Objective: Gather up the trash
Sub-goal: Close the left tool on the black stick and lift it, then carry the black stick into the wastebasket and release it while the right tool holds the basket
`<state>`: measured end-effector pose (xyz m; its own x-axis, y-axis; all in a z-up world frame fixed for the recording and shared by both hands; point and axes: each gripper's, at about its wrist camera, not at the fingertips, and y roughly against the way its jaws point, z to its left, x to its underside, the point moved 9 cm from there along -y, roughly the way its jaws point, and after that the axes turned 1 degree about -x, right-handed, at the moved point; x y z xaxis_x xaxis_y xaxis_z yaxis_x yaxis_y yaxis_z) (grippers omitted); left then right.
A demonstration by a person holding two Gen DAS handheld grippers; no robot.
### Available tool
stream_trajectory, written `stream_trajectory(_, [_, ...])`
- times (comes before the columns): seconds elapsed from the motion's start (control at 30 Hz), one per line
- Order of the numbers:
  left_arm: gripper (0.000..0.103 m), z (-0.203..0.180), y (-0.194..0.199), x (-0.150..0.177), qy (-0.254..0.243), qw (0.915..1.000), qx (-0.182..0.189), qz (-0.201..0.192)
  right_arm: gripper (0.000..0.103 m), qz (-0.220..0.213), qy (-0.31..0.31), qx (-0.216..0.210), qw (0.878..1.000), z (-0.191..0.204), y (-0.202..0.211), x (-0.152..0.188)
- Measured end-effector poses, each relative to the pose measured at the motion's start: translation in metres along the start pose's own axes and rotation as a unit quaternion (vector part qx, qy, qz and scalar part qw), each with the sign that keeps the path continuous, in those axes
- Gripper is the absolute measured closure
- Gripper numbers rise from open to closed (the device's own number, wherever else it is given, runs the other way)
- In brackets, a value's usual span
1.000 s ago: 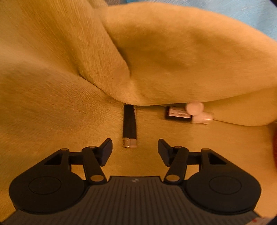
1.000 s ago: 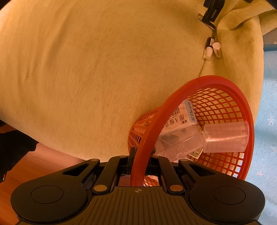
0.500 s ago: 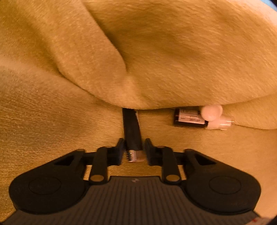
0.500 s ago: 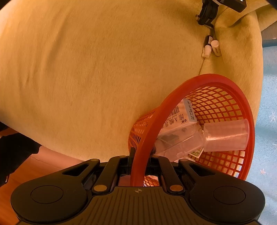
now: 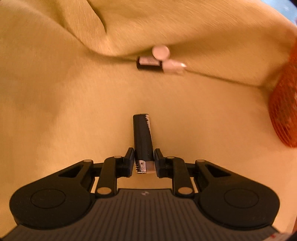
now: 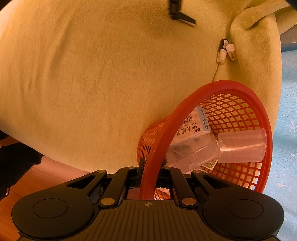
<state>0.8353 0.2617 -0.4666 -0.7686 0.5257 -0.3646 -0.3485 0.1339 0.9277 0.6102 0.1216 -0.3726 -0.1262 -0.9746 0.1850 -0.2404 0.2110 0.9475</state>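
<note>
My left gripper (image 5: 144, 161) is shut on a thin black tube (image 5: 143, 136) with a crimped silver end, held clear above the yellow fabric. Against a fold farther off lie a small dark vial (image 5: 148, 64) and a white capped vial (image 5: 161, 52). My right gripper (image 6: 149, 169) is shut on the rim of a red mesh basket (image 6: 222, 87). The basket holds a labelled box (image 6: 196, 126), a clear plastic cup (image 6: 241, 146) and a clear bottle (image 6: 189, 150). High in the right wrist view I see the left gripper (image 6: 174, 11) with the black tube (image 6: 188, 19).
Yellow plush fabric (image 6: 92, 74) covers the whole surface, rising into a thick fold (image 5: 185, 24) behind the vials. The basket's red mesh (image 5: 284, 111) shows at the right edge of the left wrist view. A blue floor (image 6: 289, 111) and wooden floor (image 6: 37, 181) border the fabric.
My left gripper closed on the black tube, pulled it out from under the fold and lifted it back. The basket stays held in my right gripper.
</note>
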Motion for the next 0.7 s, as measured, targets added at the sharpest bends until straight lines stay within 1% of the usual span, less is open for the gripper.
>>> stream_trajectory(0.07, [0.084,-0.003,0.003,0.007,0.003,1.0,-0.002,0.0,0.1,0.001,0.0,0.002,1.0,0.001,0.0,0.0])
stream_trajectory(0.27, [0.081,0.0,-0.002,0.003,0.026,0.9996,-0.009,-0.007,0.1,0.001,-0.005,0.004,1.0,0.001,-0.001,0.001])
stream_trajectory(0.5, [0.08,0.0,-0.008,-0.005,0.015,0.9998,-0.011,-0.008,0.1,0.001,-0.009,0.006,1.0,0.001,0.0,0.0])
stream_trajectory(0.6, [0.085,0.0,-0.009,-0.007,0.009,0.9999,-0.01,-0.003,0.1,0.001,-0.007,0.008,1.0,0.001,0.0,0.0])
stream_trajectory(0.7, [0.085,-0.001,-0.001,-0.006,0.008,0.9999,-0.008,0.0,0.1,0.001,-0.002,0.011,1.0,0.002,0.0,0.0])
